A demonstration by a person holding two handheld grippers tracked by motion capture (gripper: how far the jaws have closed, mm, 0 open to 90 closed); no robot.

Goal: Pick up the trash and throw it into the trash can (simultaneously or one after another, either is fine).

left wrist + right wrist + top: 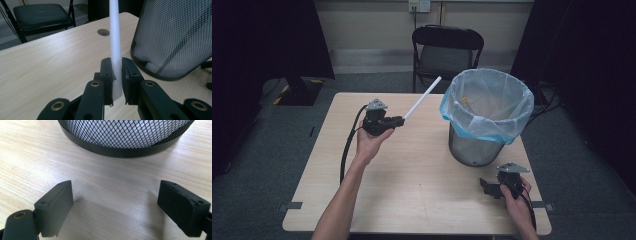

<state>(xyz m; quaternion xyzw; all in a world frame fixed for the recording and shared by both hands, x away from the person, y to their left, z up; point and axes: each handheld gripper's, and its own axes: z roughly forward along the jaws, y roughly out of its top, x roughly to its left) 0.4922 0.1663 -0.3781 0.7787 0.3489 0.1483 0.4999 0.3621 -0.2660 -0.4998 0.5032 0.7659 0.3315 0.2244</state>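
left gripper (pixel 398 121) has its fingers clenched on just the bottom end of the white tube (pixel 422 98), held over the counter (pixel 422 175) beside the bin (pixel 484 117), right gripper (pixel 490 188) hanging released, so that long tube could easily pivot and clip the rim.

You face a light wood-grain surface (pixel 412 175) with a round cable hole (pixel 103 32) | grey carpet floor (pixel 257 150) around it | black folding chair (pixel 447 50) beyond the far edge | pale wall (pixel 372 25) with a socket (pixel 419 5) behind | black curtains (pixel 267 35) on both sides | even overhead light
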